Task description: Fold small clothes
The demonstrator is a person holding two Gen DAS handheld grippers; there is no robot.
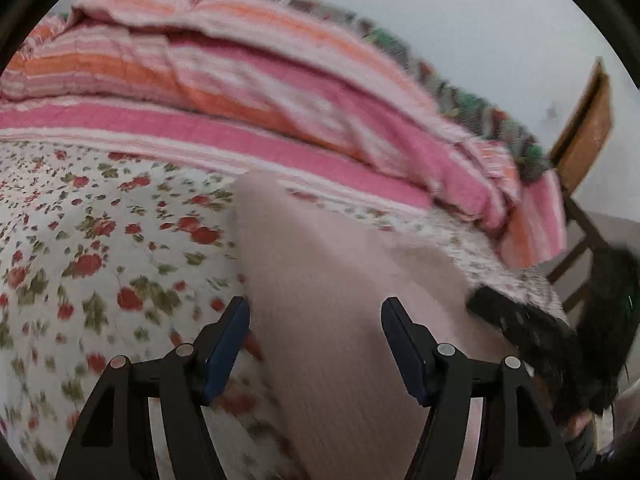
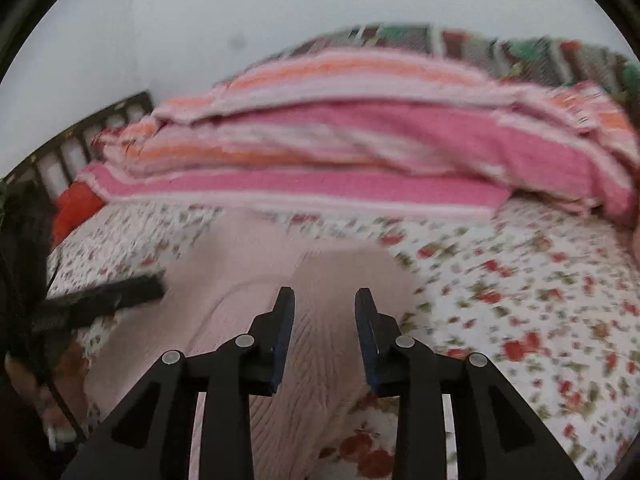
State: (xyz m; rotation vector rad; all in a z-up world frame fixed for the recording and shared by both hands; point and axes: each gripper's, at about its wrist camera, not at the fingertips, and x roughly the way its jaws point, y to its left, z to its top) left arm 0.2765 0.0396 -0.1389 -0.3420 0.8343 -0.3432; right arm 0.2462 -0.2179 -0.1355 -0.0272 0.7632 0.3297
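Pale pink ribbed knit garment (image 1: 332, 280) spread flat on a floral bedsheet (image 1: 100, 240), white with red roses and green leaves, running from under both grippers toward the bedding at the back. Left gripper (image 1: 316, 344) poised just above the garment, jaws standing wide apart, blue pads (image 1: 226, 352) clear of the fabric on either side; nothing clamped, though the knit fills the gap behind them. Right gripper (image 2: 325, 334) likewise over the same garment (image 2: 320, 280), jaws parted by a narrower gap, ribbed cloth visible between the tips but not pinched as far as can be told through the blur. Garment's far edge (image 2: 256, 224) lying close to a folded pink, orange and white striped blanket (image 2: 360, 148), heaped along the back of the bed. Beyond that, a darker patterned cover (image 1: 472, 100) with green and brown. Plain pale wall (image 2: 200, 20) above. In the left wrist view, a wooden chair (image 1: 584, 132) beside the bed at right and the other gripper's black finger (image 1: 516, 316) reaching over the garment's right edge. In the right wrist view, a dark slatted bed frame (image 2: 80, 140) at left, something red-orange (image 2: 76, 208) tucked beside it, and the other gripper's black finger (image 2: 108, 296) at the garment's left side. Both views smeared by motion.
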